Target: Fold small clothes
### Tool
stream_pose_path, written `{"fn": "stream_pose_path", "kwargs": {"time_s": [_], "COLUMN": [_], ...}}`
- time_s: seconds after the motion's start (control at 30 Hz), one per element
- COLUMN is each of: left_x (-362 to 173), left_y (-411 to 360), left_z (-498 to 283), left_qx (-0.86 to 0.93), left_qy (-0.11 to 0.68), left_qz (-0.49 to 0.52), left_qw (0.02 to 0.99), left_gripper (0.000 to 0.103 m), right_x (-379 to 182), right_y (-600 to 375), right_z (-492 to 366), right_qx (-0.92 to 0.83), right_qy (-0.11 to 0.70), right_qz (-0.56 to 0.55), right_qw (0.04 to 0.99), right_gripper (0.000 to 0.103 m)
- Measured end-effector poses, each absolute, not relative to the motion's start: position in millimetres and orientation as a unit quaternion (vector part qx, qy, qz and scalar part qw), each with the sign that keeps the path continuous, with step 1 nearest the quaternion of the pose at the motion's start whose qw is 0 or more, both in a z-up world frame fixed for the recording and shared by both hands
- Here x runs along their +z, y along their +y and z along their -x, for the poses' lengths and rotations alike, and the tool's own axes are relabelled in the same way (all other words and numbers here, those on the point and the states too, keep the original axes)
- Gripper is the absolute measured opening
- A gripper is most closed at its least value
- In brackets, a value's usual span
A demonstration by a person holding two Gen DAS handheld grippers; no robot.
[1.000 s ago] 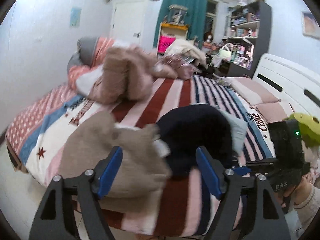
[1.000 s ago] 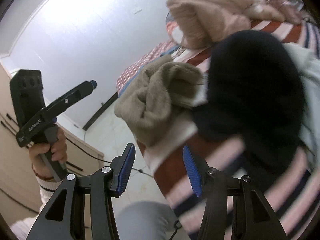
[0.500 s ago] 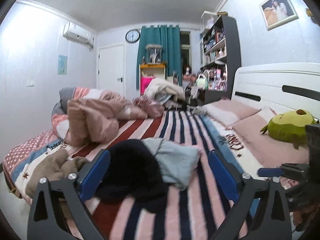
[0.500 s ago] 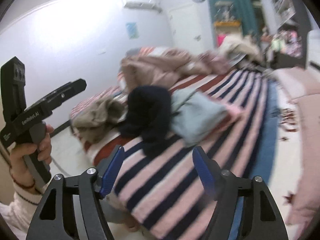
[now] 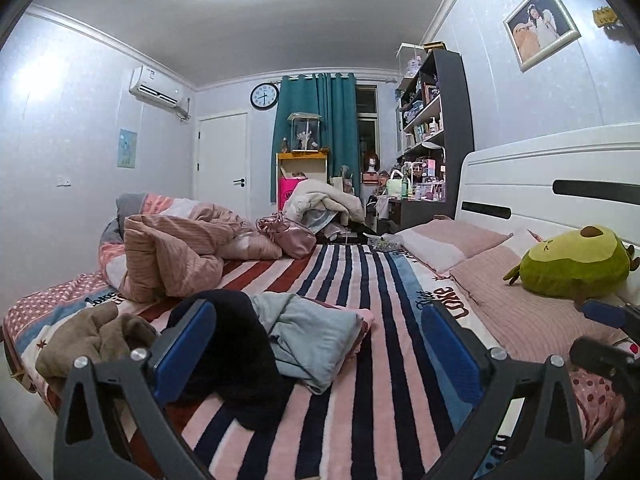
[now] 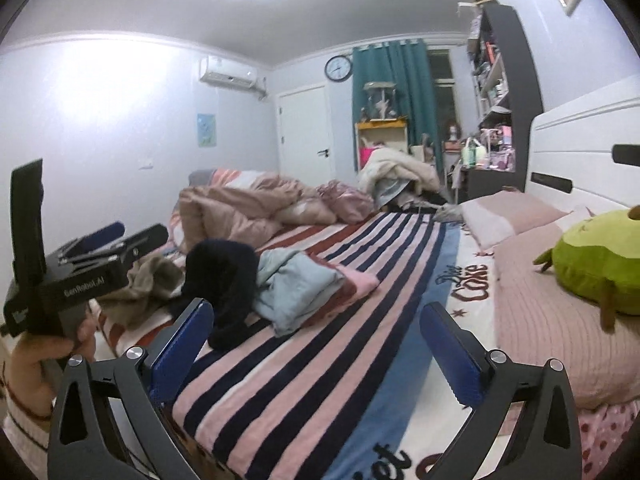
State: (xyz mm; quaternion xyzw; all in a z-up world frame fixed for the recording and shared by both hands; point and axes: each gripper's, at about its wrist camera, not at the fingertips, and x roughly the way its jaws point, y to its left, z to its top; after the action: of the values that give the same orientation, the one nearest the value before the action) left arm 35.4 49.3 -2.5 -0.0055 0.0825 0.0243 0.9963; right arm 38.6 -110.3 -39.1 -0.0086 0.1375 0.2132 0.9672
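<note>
**Clothes left in a heap, both grippers pulled back**

Clothes [image 5: 224,336] sat in a messy pile on the striped bed [image 5: 360,380], near its left edge. Not folded yet.

Changed in the last sec: both cams swung up and away from the pile. Were close over the tan and dark pieces a sec ago, then backed off w/ a wide look at the whole room. Looked like a reset, maybe picking which piece to start on. No fold begun.

Left gripper [image 5: 316,352]: fingers wide apart, nothing between them. Hung above the bed, pile just ahead and to its left.
Right gripper [image 6: 316,348]: also spread wide, empty, over the bare stripes.

Pile, left to right:
- tan fuzzy top [image 5: 92,340], crumpled, at the bed edge
- dark knit piece [image 5: 240,356], floppy, lay over the others
- light blue cloth [image 5: 312,336], bunched, w/ pink cloth [image 6: 356,280] just under it

All soft and tangled, touching each other. Probably needed pulling apart first.
</note>
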Motion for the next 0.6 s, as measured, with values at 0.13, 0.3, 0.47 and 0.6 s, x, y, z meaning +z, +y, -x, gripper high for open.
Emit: {"fn": "stream_pose_path", "kwargs": {"time_s": [0.13, 0.3, 0.47, 0.6], "left_x": [-2.9, -2.9, -3.6, -4.5], "left_y": [44.3, 44.1, 47.6, 49.6], "left_z": [-33.2, -32.0, -30.1, -29.9], "left_qx": [0.027, 0.036, 0.043, 0.047], "left_qy": [0.083, 0.083, 0.081, 0.082], "left_qz": [0.002, -0.004, -0.005, -0.003], "left_qw": [0.996, 0.996, 0.996, 0.996], "left_gripper": [0.102, 0.102, 0.102, 0.102], "right_x": [-38.1, -39.7, -39.0, -38.3], "right_y": [-116.2, -114.8, -112.5, -111.4], "right_z": [-35.8, -34.7, -33.3, -32.4], "right_qx": [0.207, 0.206, 0.209, 0.211], "right_qy": [0.129, 0.127, 0.126, 0.125], "right_qz": [0.002, 0.003, 0.010, 0.011], "right_qw": [0.970, 0.970, 0.970, 0.969], "right_gripper": [0.103, 0.103, 0.103, 0.103]}}
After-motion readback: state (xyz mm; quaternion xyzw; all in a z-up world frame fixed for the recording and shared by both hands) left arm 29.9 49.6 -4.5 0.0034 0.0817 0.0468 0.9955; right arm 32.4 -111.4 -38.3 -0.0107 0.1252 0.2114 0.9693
